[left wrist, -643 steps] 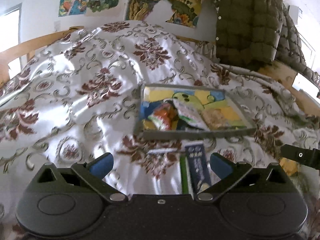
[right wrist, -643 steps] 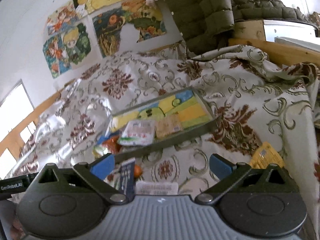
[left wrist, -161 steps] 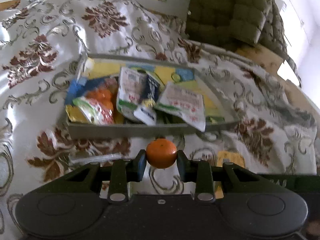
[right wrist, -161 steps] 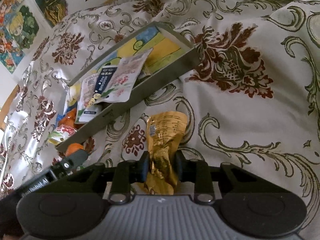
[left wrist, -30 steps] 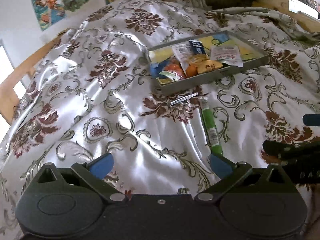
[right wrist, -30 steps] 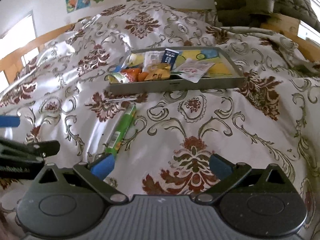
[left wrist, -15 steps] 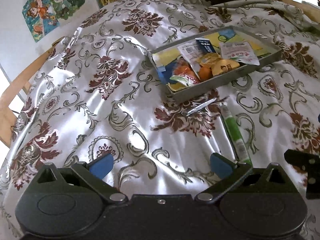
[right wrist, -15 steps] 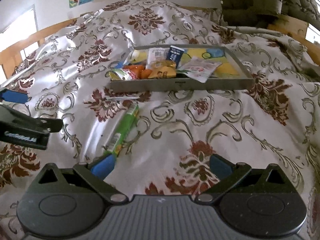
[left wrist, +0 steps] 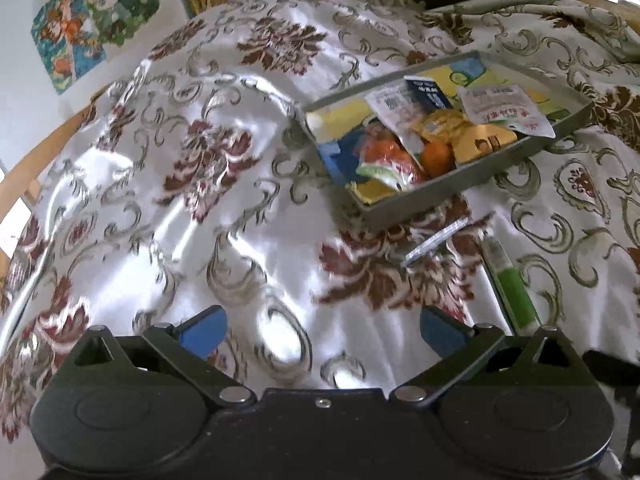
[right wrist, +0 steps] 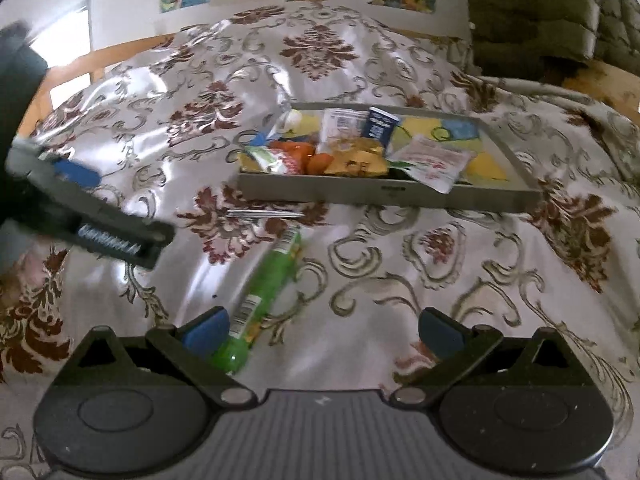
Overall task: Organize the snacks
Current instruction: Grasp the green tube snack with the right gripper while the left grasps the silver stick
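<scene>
Your left gripper (left wrist: 320,326) has its fingers spread wide and holds nothing, hanging over the patterned bedspread (left wrist: 224,208) well short of the tray (left wrist: 448,188). Your right gripper (right wrist: 322,326) is the same, fingers wide apart and empty, with the green tube snack (right wrist: 266,292) lying on the bedspread just beside its left finger, not gripped. The tube points diagonally toward the tray; a thin clear wrapper strip (right wrist: 266,213) lies between the two, just in front of the tray's near wall. Inside the tray, snacks crowd the left half: an orange (left wrist: 438,157), a yellow-gold packet (right wrist: 356,160), a dark blue packet (right wrist: 380,122) standing at the back, a white sachet with red print (right wrist: 434,160) leaning over the front rim. In the right wrist view, your left gripper sits at the far left, blurred.
</scene>
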Available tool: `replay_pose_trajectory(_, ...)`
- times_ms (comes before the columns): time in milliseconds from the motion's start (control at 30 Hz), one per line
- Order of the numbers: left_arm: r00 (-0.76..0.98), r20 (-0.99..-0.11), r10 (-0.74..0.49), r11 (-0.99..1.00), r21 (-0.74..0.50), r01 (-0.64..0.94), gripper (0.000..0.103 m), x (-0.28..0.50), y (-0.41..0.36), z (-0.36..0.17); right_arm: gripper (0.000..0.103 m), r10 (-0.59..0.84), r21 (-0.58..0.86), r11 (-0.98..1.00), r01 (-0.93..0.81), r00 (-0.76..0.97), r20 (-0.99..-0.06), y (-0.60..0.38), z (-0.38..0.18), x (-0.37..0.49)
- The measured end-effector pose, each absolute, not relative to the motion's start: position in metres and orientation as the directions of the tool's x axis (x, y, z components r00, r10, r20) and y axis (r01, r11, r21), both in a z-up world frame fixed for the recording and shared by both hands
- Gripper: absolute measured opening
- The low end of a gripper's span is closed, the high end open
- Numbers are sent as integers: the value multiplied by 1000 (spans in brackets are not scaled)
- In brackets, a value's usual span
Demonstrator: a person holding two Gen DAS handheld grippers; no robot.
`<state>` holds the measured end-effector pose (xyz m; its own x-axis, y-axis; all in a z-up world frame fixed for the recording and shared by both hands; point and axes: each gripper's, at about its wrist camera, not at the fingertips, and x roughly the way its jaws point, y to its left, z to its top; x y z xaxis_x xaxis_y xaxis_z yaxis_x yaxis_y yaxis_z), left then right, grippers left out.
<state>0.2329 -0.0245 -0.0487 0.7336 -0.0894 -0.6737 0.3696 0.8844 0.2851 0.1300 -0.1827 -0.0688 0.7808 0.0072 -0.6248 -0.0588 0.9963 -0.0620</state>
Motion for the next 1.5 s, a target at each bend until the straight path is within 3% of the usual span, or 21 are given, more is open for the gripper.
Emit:
replay_pose_trajectory(333, 781, -603, -159, 839, 335, 430, 102, 265, -36, -63, 102, 2, -123, 987, -104, 772, -636, -156, -88, 152)
replay_pose_trajectory(533, 742, -611, -276, 793, 291, 535, 100, 280, -52, -70, 83, -49, -127, 991, -43, 765, -643, -151, -96, 168)
replay_pose_trajectory(633, 725, -634, -269, 775, 304, 554, 95, 288, -66, -84, 74, -38, -96, 995, -35, 751, -659, -151, -99, 174)
replay_pose_trajectory(800, 729, -625, -280, 748, 334, 574, 94, 289, -71, -92, 51, -38, -125, 990, -60, 751, -659, -142, -102, 176)
replay_pose_trajectory(867, 722, -628, -290, 750, 320, 579, 87, 292, -71, -91, 46, -44, -127, 990, -54, 747, -663, -139, -102, 177)
replay_pose_trajectory(1000, 660, -678, -324, 738, 255, 625, 52, 300, -76, -92, 28, -13, -64, 997, -42, 732, -681, -139, -101, 178)
replay_pose_trajectory(1033, 648, -685, -333, 727, 251, 640, 41, 299, -78, -93, 27, -9, -57, 998, -41, 730, -684, -139, -100, 178)
replay_pose_trajectory(1133, 632, -694, -345, 689, 270, 673, 22, 292, -87, -97, 26, 6, -16, 1000, -24, 726, -688, -144, -98, 177)
replay_pose_trajectory(1333, 623, -703, -342, 680, 272, 681, 12, 286, -89, -95, 21, -1, 31, 999, 32, 714, -700, -157, -95, 178)
replay_pose_trajectory(1500, 597, -727, -339, 723, 205, 660, 12, 290, -86, -87, 20, -31, 47, 995, 89, 712, -702, -171, -93, 177)
